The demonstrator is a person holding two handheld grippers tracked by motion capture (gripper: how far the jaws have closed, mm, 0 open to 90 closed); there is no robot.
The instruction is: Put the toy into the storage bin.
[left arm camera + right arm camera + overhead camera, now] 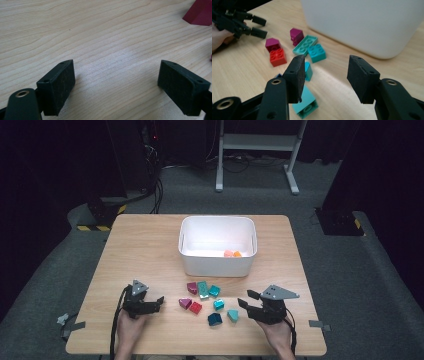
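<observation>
Fingers [298,75] of our right gripper [248,301] stand apart with nothing between them, and those of our left gripper [159,302] are likewise spread over bare table [150,245] and hold nothing. We judge the work in hand to be clearing the loose bricks into the white bin [218,265], which already holds an orange piece [233,253] at its near wall. The step is the approach: our right gripper hangs low just beside the light teal brick [233,315], which in the right gripper view lies below and left of the left finger, not yet between the two. The dark blue brick [214,319] sits just beside it; the red brick [195,307] and magenta brick [185,303] lie nearer our left gripper. We judge that the next move calls for shifting the right gripper sideways to straddle the teal brick, lowering, then closing squarely on its flat sides. Crowding from the blue neighbour is the risk we note.
</observation>
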